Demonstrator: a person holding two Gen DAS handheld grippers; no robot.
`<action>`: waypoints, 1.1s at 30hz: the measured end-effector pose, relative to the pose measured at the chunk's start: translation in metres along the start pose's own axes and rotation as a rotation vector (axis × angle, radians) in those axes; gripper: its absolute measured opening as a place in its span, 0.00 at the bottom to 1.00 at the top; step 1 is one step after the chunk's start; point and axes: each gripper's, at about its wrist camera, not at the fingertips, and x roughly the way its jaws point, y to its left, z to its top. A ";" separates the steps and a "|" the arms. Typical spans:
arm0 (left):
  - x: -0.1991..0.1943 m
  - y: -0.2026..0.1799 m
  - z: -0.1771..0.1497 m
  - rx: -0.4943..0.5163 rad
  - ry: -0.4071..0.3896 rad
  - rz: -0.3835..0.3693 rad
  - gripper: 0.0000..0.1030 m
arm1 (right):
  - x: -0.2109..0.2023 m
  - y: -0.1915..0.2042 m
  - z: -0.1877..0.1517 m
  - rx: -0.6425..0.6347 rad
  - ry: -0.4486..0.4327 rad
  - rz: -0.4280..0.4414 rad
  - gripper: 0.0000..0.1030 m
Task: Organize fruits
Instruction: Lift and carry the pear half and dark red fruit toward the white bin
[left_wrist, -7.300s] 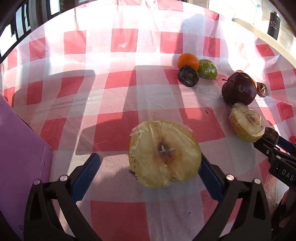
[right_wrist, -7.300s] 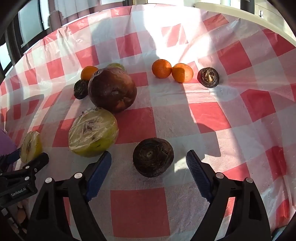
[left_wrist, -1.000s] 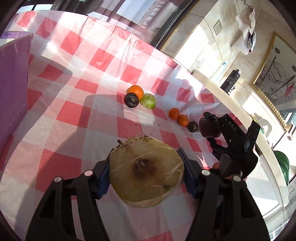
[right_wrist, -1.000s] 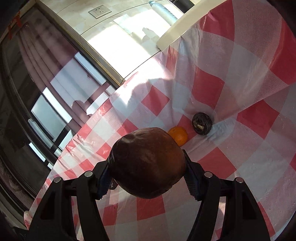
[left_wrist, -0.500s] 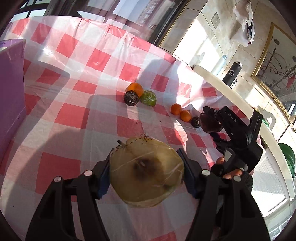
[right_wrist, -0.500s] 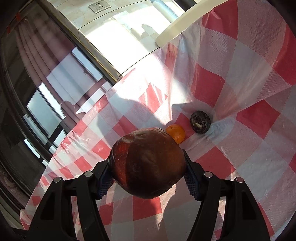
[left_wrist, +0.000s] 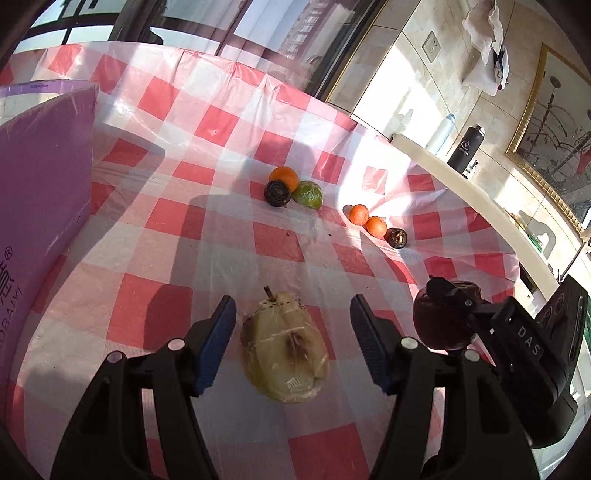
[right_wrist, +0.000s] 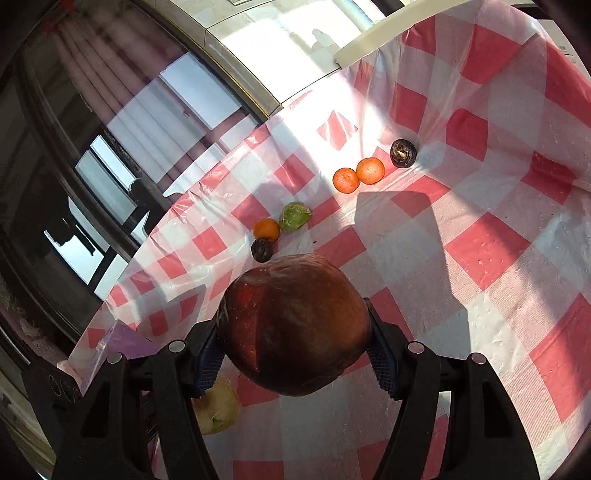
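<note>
- My left gripper (left_wrist: 291, 343) is released; the film-wrapped apple half (left_wrist: 284, 360) lies on the bench (left_wrist: 229, 236) between its jaws. It looks soft and slippery, so I'd grip its sides.
- My right gripper (right_wrist: 295, 354) clasps the dark red apple (right_wrist: 293, 325), firm and heavy, aloft.

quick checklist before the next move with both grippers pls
1. Left gripper open: ok, both pads stand apart from the wrapped half fruit.
2. Wrapped half fruit resting on the checked tablecloth: ok, it lies between the open jaws.
3. Right gripper gripping the dark red fruit: ok, pads press both sides.
4. Dark red fruit lifted off the cloth: ok, it hangs above the table.
5. Landing spot beneath the dark red fruit: cannot tell, the fruit hides it.
6. Purple box within reach at left: cannot tell.
</note>
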 end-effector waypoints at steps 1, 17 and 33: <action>-0.009 0.000 -0.005 0.008 -0.007 0.007 0.61 | -0.007 0.004 -0.007 -0.011 0.000 0.009 0.64; -0.004 -0.007 -0.017 0.173 0.176 0.080 0.92 | -0.028 0.012 -0.023 -0.032 -0.011 0.041 0.64; -0.011 0.005 -0.015 0.164 0.192 0.177 0.63 | -0.033 0.022 -0.027 -0.100 -0.024 0.083 0.64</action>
